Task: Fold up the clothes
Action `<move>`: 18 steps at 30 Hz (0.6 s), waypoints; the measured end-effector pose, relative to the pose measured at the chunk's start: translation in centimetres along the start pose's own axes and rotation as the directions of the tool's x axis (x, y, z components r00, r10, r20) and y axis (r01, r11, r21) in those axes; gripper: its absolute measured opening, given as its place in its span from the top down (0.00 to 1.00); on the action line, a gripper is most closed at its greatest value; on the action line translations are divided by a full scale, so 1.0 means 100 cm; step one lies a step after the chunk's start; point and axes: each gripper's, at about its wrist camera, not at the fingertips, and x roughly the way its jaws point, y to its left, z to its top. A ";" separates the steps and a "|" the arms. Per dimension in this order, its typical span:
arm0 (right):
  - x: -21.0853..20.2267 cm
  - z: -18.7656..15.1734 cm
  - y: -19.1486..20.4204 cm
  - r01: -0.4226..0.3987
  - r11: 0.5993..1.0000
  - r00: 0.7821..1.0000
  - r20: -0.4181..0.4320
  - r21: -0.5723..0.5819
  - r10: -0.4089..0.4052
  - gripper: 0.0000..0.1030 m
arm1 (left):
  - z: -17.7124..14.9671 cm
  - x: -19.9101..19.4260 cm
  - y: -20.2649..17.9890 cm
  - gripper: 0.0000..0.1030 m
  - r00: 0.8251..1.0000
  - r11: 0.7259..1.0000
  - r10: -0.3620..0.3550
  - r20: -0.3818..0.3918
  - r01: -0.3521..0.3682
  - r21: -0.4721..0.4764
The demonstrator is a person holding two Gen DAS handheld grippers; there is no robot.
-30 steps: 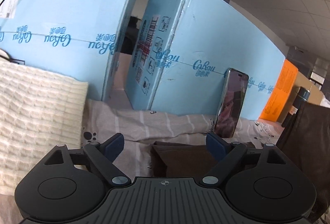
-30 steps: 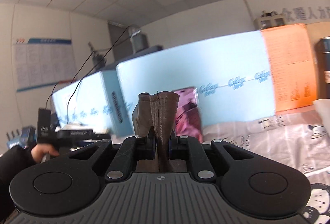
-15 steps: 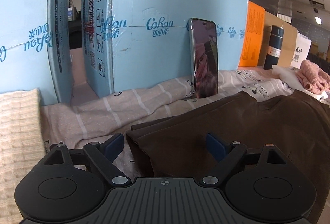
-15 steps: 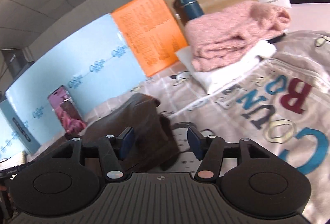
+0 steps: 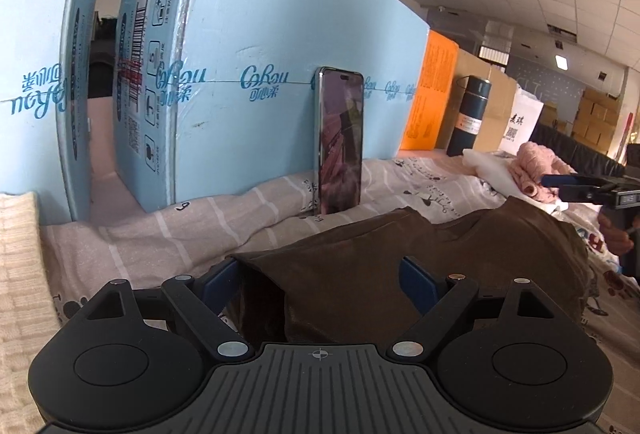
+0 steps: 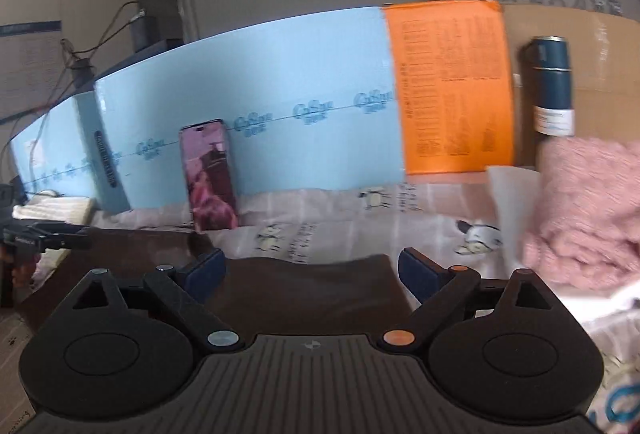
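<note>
Two light-blue cartons (image 5: pixel 280 74) stand side by side at the back of the printed bedsheet (image 5: pixel 420 182), with a gap between them that only the left wrist view opens onto. Beside them stand one orange box (image 6: pixel 452 86) and one brown cardboard box (image 6: pixel 600 50).

One brown garment (image 5: pixel 400 274) lies flat on the sheet, in front of the cartons and under both tools. One pink knit (image 6: pixel 588 210) sits at the right on a white folded piece (image 6: pixel 510 202). One cream knit (image 5: pixel 20 294) lies at the left, large in the left wrist view and only a small patch far off in the right one.

One phone (image 5: pixel 341 142) leans upright against the blue carton, and one dark flask (image 6: pixel 552 86) stands before the cardboard.

The left gripper (image 5: pixel 320 276) is released, its jaws spread wide over the garment's folded edge, pads not pressing on it. The right gripper (image 6: pixel 308 270) is opening, jaws wide, with the garment's edge lying between them, not clamped. Each view catches the other tool at its margin. The right view is blurred.
</note>
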 end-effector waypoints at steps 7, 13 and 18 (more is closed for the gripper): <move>0.104 0.026 0.078 -0.312 0.849 0.950 -0.153 -0.426 0.272 0.09 | 0.004 0.026 0.004 0.48 0.992 0.989 0.052 -0.117 -0.036 0.141; 0.154 0.014 0.089 -0.324 0.827 0.944 -0.219 -0.459 0.248 0.09 | -0.007 0.018 -0.008 0.91 0.996 0.969 -0.022 -0.082 0.041 0.243; 0.155 0.010 0.088 -0.361 0.791 0.931 -0.236 -0.493 0.278 0.09 | -0.008 -0.012 -0.057 0.95 0.990 0.915 -0.138 -0.031 0.139 0.378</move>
